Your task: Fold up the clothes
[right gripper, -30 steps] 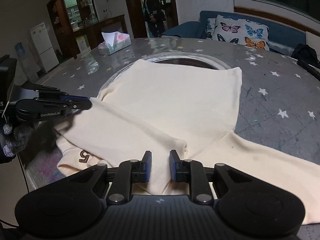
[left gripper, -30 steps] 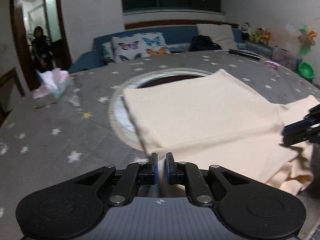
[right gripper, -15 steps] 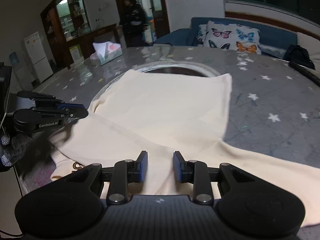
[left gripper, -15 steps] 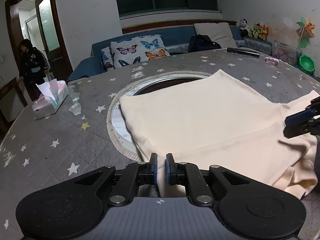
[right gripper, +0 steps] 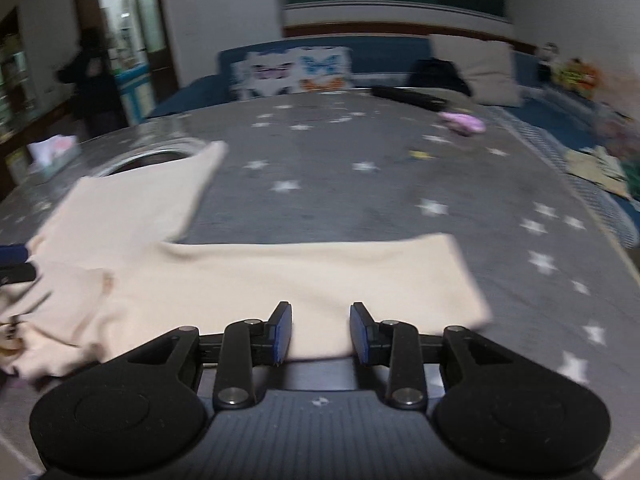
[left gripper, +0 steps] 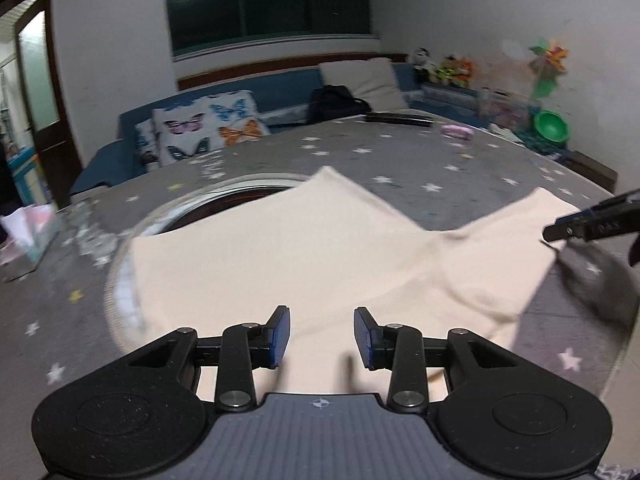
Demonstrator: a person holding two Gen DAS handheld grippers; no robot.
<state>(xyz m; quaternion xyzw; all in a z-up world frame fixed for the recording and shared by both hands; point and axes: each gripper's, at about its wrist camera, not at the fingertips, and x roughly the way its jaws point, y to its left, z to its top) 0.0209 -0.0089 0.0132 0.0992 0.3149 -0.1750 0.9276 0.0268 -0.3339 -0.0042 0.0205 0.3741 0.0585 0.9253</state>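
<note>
A cream long-sleeved top (left gripper: 280,248) lies spread on the grey star-patterned tablecloth (left gripper: 400,160). My left gripper (left gripper: 322,336) is open and empty, just above the garment's near edge. My right gripper (right gripper: 320,332) is open and empty, above the near edge of the right sleeve (right gripper: 320,268), which lies flat and stretched out to the right. The top's body (right gripper: 132,204) lies at the left in the right wrist view. The right gripper's tip shows at the right edge of the left wrist view (left gripper: 592,224). The left gripper's tip shows at the left edge of the right wrist view (right gripper: 16,264).
A round inset ring (left gripper: 224,192) in the table lies partly under the garment. A tissue box (left gripper: 24,236) stands at the far left. A pink object (right gripper: 464,122) and a dark flat item (right gripper: 408,98) lie at the far side. A sofa with butterfly cushions (left gripper: 200,128) stands behind.
Both grippers have opened and let go of the garment. The right gripper has swung right to the stretched-out sleeve. Both views are blurred by motion.
</note>
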